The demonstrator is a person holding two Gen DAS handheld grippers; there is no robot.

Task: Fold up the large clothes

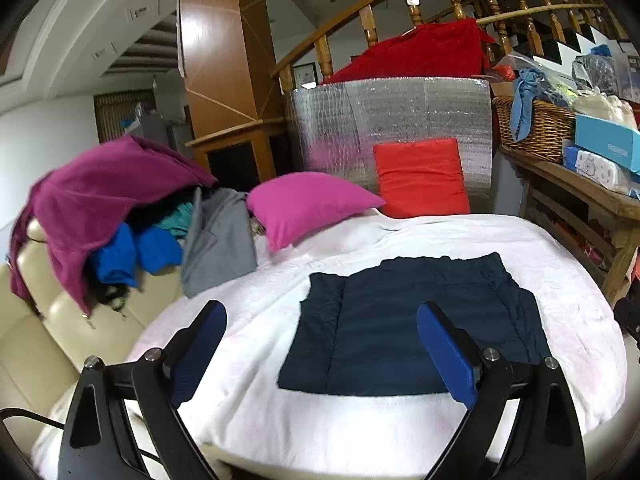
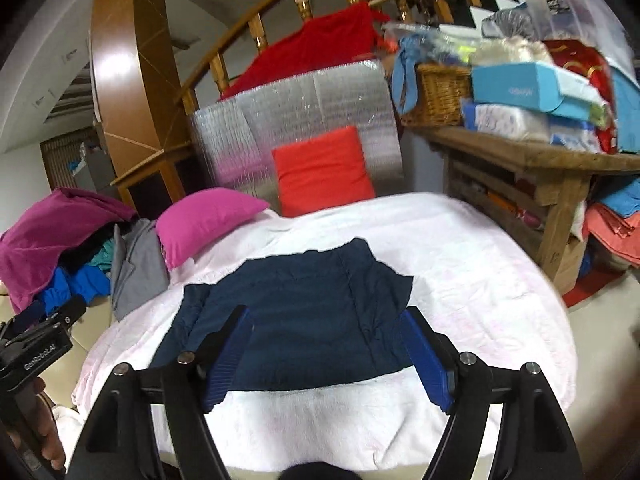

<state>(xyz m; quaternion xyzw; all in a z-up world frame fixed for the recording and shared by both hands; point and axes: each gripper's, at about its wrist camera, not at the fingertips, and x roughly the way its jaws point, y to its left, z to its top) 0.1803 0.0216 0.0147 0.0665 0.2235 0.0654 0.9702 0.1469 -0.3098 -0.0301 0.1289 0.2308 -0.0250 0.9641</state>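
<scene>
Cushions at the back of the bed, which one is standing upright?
The red cushion, propped upright against the silver foil board. The pink cushion lies tilted on the white blanket instead.

Bright indoor light, fisheye-bent edges, slight motion blur.

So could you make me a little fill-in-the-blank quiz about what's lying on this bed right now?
1. The folded garment on the white blanket is dark ____.
2. Beside the pink pillow, the cushion leaning on the silver panel is ____.
3. Both the left gripper and the right gripper hold ____.
4. The basket on the wooden table is made of ____.

Missing words: blue; red; nothing; wicker
</scene>
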